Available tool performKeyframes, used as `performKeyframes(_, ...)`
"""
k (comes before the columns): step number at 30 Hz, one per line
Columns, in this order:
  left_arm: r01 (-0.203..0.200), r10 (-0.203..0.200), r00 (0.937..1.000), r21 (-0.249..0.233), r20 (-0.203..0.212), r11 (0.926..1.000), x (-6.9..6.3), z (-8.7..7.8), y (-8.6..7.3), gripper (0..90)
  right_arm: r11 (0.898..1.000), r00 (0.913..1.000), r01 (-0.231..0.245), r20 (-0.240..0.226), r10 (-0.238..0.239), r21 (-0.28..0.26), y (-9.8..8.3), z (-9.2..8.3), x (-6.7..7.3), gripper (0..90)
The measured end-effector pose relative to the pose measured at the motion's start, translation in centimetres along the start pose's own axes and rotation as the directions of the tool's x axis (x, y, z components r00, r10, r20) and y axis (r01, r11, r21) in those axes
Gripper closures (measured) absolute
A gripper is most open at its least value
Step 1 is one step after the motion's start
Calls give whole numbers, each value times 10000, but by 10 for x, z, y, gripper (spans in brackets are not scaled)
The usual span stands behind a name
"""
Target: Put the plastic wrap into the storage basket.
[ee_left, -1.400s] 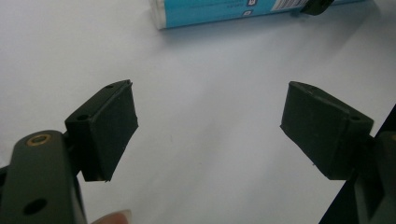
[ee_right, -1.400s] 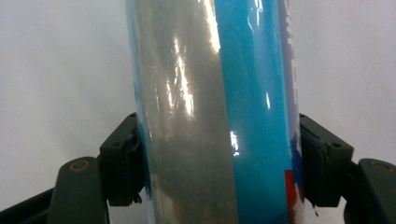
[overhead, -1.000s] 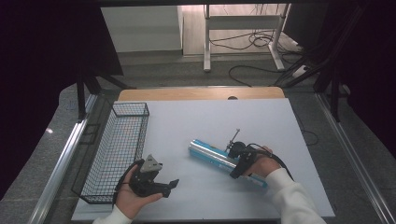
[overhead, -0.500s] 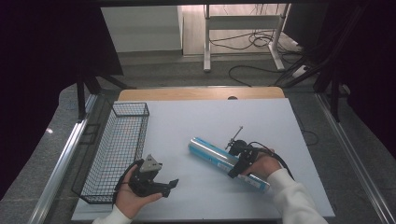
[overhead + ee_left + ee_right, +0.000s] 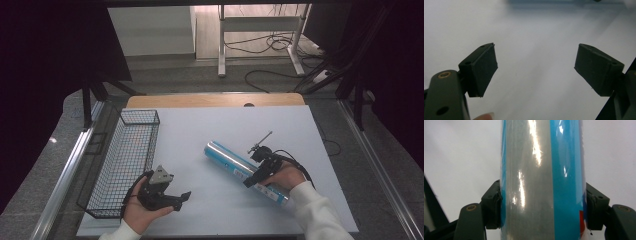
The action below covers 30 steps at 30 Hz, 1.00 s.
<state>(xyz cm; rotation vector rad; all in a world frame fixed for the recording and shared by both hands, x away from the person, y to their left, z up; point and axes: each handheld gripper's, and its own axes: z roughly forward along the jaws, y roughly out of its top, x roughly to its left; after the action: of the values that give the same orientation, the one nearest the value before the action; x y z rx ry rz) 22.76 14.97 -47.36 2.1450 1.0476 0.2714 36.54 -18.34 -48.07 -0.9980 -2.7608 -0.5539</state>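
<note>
- The table [image 5: 210,120] is covered in white, with a wire basket [image 5: 125,165] set along its left side.
- A blue and silver tube [image 5: 235,167] is laid slantwise right of centre, near the front.
- The tube is pinched by the right gripper [image 5: 255,177] — its jaws have just been closing and are pressed on both sides.
- The left gripper [image 5: 172,197] is held near the front left, by the basket — jaws spread, nothing between them.
</note>
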Motion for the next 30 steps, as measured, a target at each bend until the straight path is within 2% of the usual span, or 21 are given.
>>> performKeyframes(5,48,-48,10000,-49,-1,10000,1,0,0,181,9927,9972,-580,-525,526,-1058,-8,-12,-1,327)
performKeyframes(10,252,-250,9996,-169,97,9995,2,1,1,181,9758,9918,-1031,-945,861,-1930,-15,-19,4,326)
performKeyframes(14,492,-484,9985,-307,259,9983,3,1,2,178,9626,9879,-1262,-1185,1000,-2398,-20,-23,13,326)
performKeyframes(18,1031,-988,9926,-606,704,9928,6,-1,5,174,9457,9817,-1552,-1513,1154,-2855,-23,-27,19,326)
performKeyframes(23,1483,-1396,9846,-792,1056,9858,9,-1,7,169,9302,9780,-1765,-1639,1288,-3217,-26,-30,25,326)
performKeyframes(27,1688,-1579,9798,-840,1227,9821,11,-1,8,167,9150,9658,-2153,-2129,1479,-3413,-29,-29,27,326)
performKeyframes(30,1957,-1802,9713,-912,1553,9764,14,-1,10,164,9027,9617,-2334,-2229,1594,-3614,-31,-29,31,326)
